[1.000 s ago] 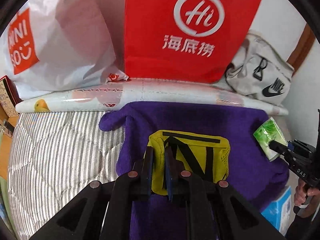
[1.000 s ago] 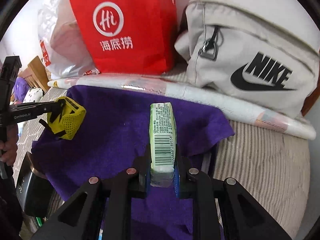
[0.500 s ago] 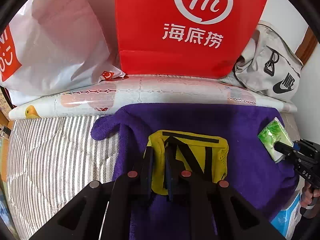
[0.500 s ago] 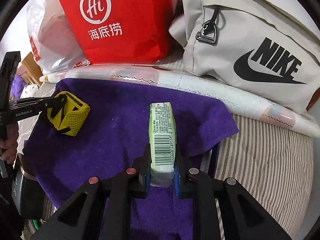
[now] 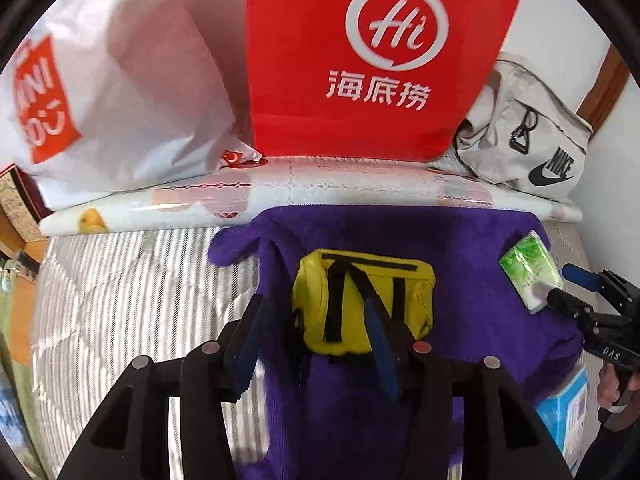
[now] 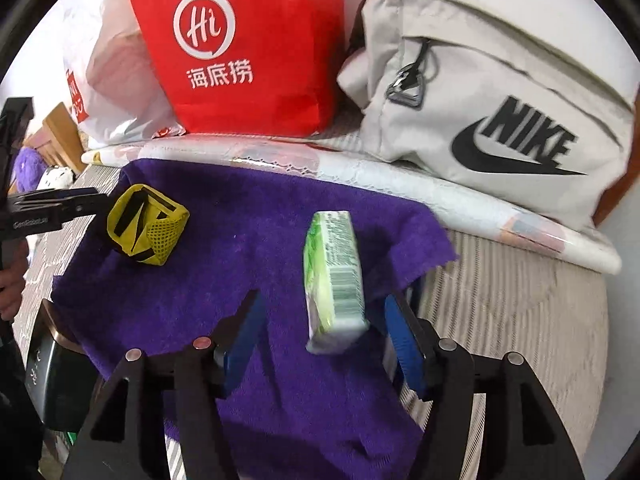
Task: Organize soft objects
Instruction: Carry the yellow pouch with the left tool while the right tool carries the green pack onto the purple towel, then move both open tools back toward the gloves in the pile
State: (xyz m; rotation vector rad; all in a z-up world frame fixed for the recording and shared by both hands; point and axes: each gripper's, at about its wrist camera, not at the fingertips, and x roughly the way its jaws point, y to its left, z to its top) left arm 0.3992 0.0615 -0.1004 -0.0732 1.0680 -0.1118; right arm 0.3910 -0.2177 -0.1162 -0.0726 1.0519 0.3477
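The tissue pack [image 6: 334, 276] stands on a long edge on the purple towel [image 6: 248, 248], its long axis running straight away from the right gripper [image 6: 320, 320], barcode end nearest, and it leans slightly left. The right jaws have just been opening and now stand apart, the pack loose between them with a gap on each side. The yellow pouch [image 5: 362, 304] lies on the towel with its long side across the left view, its black straps facing up. The left gripper [image 5: 316, 324] has just been opening too; its jaws are apart, the right pad lying over the pouch's face and the left pad clear of it, so nothing is clamped. The pouch's near edge is hidden behind the fingers, and both views are motion-blurred low down. The towel's right edge ends on the striped mattress [image 6: 512, 300], which is bare there. Behind it a rolled sheet [image 6: 400, 176], a red bag [image 6: 248, 40] and a grey backpack [image 6: 500, 92] close off the far side.
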